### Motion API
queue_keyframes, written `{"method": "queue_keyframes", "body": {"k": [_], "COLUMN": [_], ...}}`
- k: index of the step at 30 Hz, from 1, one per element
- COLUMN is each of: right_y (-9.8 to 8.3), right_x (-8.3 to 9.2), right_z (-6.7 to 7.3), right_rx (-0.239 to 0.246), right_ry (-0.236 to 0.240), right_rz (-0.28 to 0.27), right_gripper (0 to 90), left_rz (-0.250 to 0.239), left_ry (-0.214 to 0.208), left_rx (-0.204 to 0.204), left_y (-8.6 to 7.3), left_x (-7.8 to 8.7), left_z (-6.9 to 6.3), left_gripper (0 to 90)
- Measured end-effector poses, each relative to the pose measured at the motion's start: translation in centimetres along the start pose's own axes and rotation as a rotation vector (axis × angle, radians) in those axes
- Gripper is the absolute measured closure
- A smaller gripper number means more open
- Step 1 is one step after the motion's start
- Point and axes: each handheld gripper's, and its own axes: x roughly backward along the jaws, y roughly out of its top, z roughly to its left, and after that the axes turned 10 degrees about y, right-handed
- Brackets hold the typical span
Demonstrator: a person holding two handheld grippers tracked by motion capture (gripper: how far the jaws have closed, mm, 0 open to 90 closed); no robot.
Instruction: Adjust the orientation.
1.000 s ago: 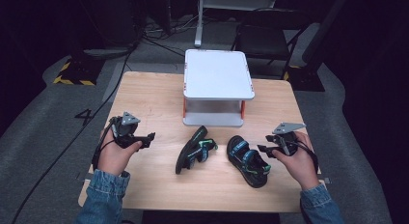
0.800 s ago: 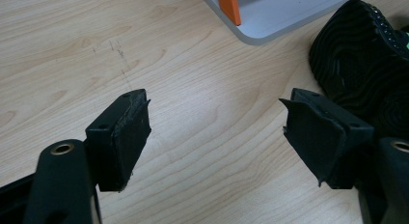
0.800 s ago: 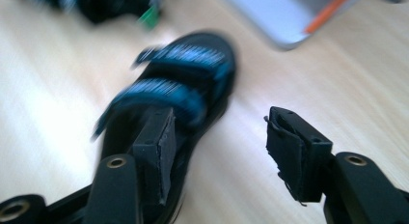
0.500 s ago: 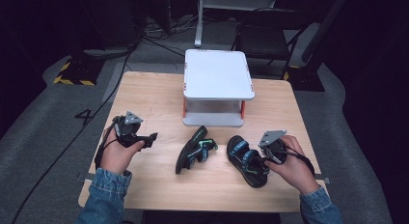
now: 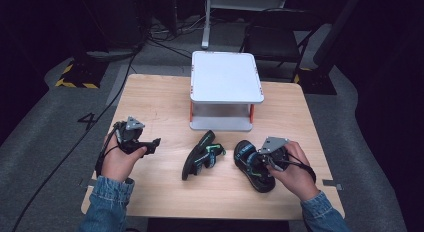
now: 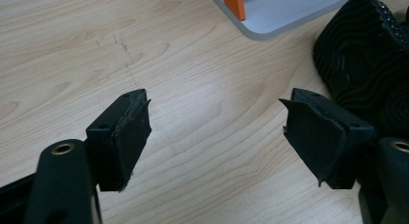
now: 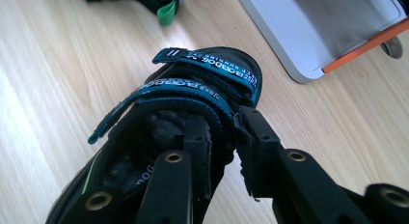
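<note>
The right claw (image 7: 223,151) has just been closing and pinches the sandal (image 7: 183,118) side strap; this thin hold may slip when lifted. The left claw (image 6: 214,137) is open, empty.

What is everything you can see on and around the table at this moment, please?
Sandals: 2, black with teal straps; right sandal upright at front right, left sandal tipped on its side at front centre.
Shelf stand: 1, white with orange legs, table's far middle.
Table: 1, light wood.
Chair: 1, black, behind the table.
Left gripper: black, jaws open over bare wood.
Right gripper: black, jaws have just been closing, pinching the right sandal's side.
</note>
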Motion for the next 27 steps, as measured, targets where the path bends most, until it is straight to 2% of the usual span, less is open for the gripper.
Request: {"method": "queue_keyframes", "body": {"k": [4, 7, 11, 13, 15, 16, 17, 19, 22, 27], "right_y": [0.8, 1.3, 1.6, 1.6, 1.7, 1.6, 1.5, 1.4, 1.3, 1.4], "right_x": [-0.6, -1.1, -1.9, -2.0, -2.0, -2.0, -1.9, -1.8, -1.1, 0.1], "right_z": [0.6, 1.0, 1.5, 1.6, 1.7, 1.6, 1.5, 1.4, 1.4, 1.4], "right_rx": [-0.105, -0.164, -0.288, -0.291, -0.271, -0.272, -0.244, -0.231, -0.223, -0.242], "right_ry": [-0.041, -0.074, -0.114, -0.118, -0.101, -0.081, -0.058, -0.061, -0.038, -0.026], "right_rz": [-0.040, -0.048, -0.076, -0.080, -0.069, -0.069, -0.075, -0.067, -0.074, -0.160], "right_gripper": [76.7, 76.6, 76.0, 75.6, 72.7, 69.5, 60.2, 58.6, 52.2, 47.2], "left_rz": [-0.001, 0.002, 0.003, 0.006, 0.005, 0.006, 0.008, 0.007, 0.006, 0.004], "left_ry": [0.004, 0.005, 0.002, 0.001, 0.001, -0.001, -0.003, -0.005, -0.009, -0.013], "left_rx": [0.009, 0.007, 0.004, 0.006, 0.002, 0.004, 0.001, -0.002, -0.002, -0.007], "left_y": [-0.2, -0.2, -0.2, -0.2, -0.2, -0.1, -0.1, 0.0, 0.2, 0.4], "left_x": [0.1, 0.1, 0.0, 0.0, -0.1, -0.2, -0.2, -0.3, -0.5, -0.8], "left_z": [0.2, 0.2, 0.1, 0.2, 0.2, 0.1, 0.1, 0.1, 0.0, -0.1], "left_gripper": [24.5, 24.5, 24.5, 24.5, 24.5, 24.5, 24.5, 24.5, 24.5, 24.5]}}
